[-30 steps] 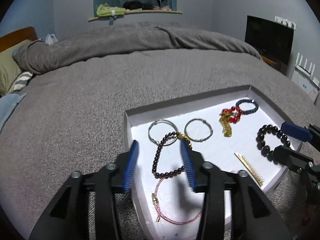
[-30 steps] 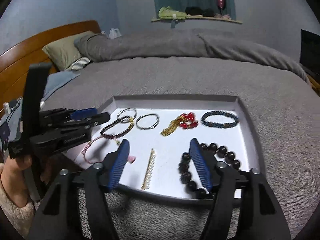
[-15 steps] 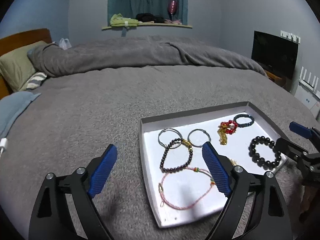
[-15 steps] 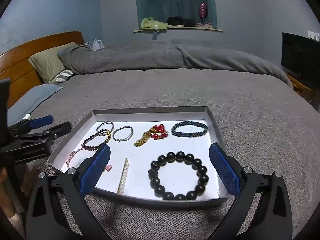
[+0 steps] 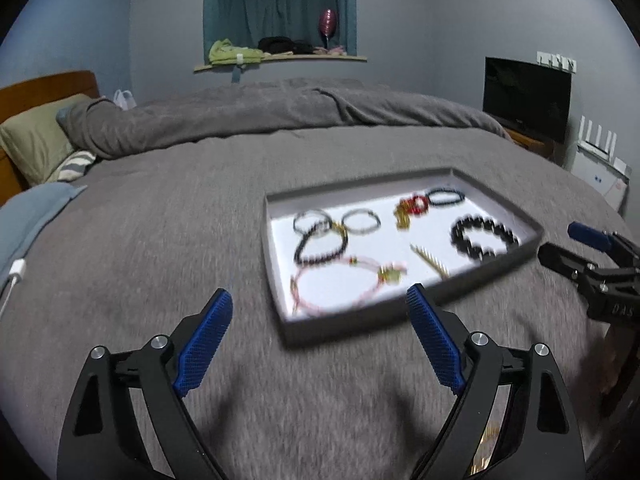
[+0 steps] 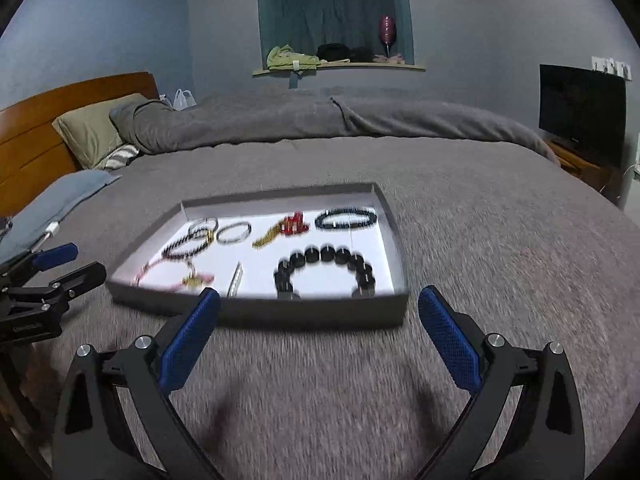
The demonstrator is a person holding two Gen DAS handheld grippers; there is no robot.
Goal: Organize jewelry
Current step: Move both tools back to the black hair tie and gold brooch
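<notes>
Grey bedding [image 6: 500, 240] is carrying a shallow grey tray [image 6: 256, 314] whose white floor is holding all the jewelry: a large black-bead bracelet [image 6: 326, 268], a pink cord bracelet [image 5: 340, 288], a dark small-bead bracelet [image 5: 320, 242], two wire bangles, a red-and-gold piece [image 5: 412, 210], a dark blue bracelet [image 6: 347, 218] and a gold comb-like clip [image 5: 430, 258]. Both grippers are hovering over bare bedding short of the tray, each with its fingers spread wide and gripping nothing. From the left gripper [image 5: 320, 340] the tray is lying ahead and to the right, its pink cord bracelet nearest; from the right gripper [image 6: 320, 344] it is lying straight ahead, long axis running across the fingers, with the black-bead bracelet just beyond the near wall. Compared with a second ago, both grippers are standing farther back, clear of the tray, with their fingers wider apart; the jewelry is lying as before.
</notes>
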